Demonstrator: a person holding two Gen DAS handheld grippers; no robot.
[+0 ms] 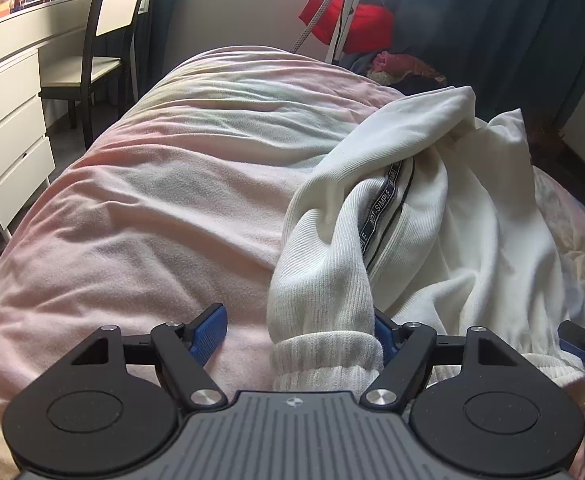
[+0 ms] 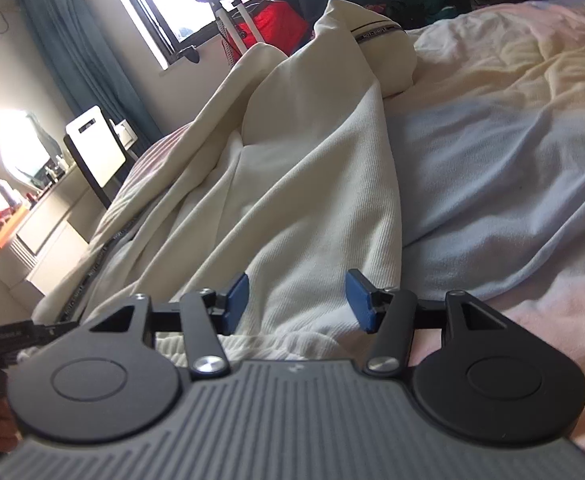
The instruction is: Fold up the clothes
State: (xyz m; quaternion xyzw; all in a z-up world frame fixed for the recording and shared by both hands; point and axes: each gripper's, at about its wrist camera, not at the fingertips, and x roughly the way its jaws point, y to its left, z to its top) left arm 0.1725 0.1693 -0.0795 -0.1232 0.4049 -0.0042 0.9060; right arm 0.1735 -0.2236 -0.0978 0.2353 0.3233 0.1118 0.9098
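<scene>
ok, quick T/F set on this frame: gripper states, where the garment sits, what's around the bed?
1. Both grippers are open. True: the left gripper and the right gripper both show spread blue pads, and nothing is clamped.
2. The white garment lies flat and neatly folded. False: it is bunched up and rumpled on the pink blanket.
3. A ribbed cuff lies between the left gripper's fingers. True.
4. The garment's printed tape reads NOT SIMPLE. True.
5. The chair stands on the bed. False: it stands on the floor by the white dresser.
6. The right gripper hovers over bare floor. False: it is over the garment's fabric.
</scene>
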